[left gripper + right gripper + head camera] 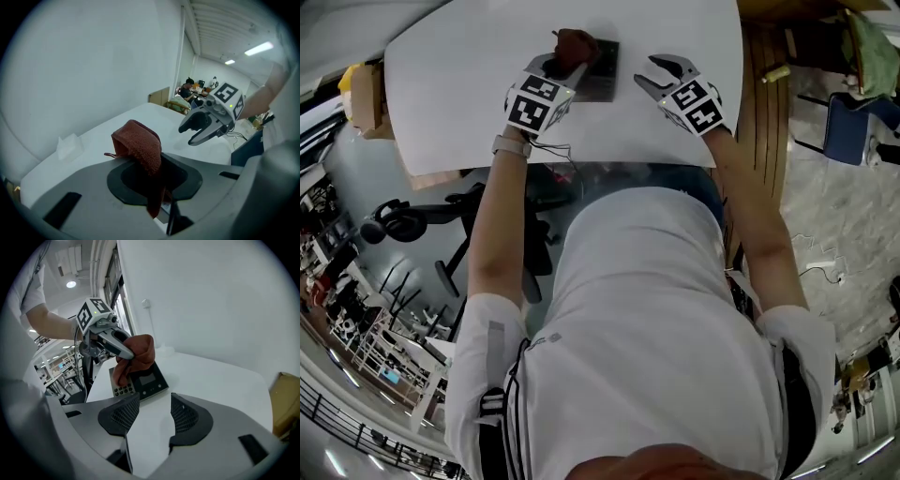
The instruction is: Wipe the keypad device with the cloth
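Right now my right tool (154,416) sits closest to me, low over the white table (469,84). Its jaws stand apart with nothing between them but bare tabletop. Just beyond its tips the keypad device (147,380) lies flat on the table. It is a dark slab with a small display and rows of buttons on its near left corner.

My left tool (570,67) comes in from the other side, angled down. It is clamped on the reddish-brown cloth (138,352), which is bunched into a lump that sticks out past the jaws. The cloth hangs onto the left part of the device, just above the button rows and covering that corner. I cannot tell whether it is pressing on the surface or only resting there. The two tools are near each other but apart, with the device between them.

Further off, a small white crumpled tissue (69,144) lies on the table near the wall. A cardboard box (364,98) stands just beside the table's left edge.
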The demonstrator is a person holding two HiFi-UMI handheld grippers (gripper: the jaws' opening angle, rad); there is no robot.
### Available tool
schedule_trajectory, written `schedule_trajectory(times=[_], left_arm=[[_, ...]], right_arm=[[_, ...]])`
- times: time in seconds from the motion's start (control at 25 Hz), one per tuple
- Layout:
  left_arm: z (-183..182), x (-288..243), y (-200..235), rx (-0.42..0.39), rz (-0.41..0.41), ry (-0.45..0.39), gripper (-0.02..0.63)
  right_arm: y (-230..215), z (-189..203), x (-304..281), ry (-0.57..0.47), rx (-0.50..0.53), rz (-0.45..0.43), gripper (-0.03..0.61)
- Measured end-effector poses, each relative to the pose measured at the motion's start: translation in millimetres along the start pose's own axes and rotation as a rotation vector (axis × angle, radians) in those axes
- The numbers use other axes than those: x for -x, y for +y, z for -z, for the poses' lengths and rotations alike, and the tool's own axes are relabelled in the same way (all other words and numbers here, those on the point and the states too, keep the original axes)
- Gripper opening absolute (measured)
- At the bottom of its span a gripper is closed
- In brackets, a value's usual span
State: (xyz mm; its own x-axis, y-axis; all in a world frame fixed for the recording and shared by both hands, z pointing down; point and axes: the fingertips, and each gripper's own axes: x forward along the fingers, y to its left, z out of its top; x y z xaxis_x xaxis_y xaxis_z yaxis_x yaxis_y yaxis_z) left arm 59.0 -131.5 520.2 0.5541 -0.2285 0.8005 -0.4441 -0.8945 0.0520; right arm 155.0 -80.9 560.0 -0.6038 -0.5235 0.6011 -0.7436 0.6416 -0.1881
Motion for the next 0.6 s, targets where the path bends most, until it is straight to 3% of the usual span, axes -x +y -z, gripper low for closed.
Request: schedule_trajectory(times=[0.4, 0.6], left_arm=[[5.4, -1.4, 0.2, 0.122, 0.043, -0.057, 0.074], [4.7, -4.0, -1.0, 0.159, 0.064, -0.076, 0.074]], right_arm=[[-1.5, -24.5, -69.5, 0.079, 0.088, -0.309, 0.242], [3.9, -21.2, -90.9, 0.124, 0.089, -0.397, 0.244]])
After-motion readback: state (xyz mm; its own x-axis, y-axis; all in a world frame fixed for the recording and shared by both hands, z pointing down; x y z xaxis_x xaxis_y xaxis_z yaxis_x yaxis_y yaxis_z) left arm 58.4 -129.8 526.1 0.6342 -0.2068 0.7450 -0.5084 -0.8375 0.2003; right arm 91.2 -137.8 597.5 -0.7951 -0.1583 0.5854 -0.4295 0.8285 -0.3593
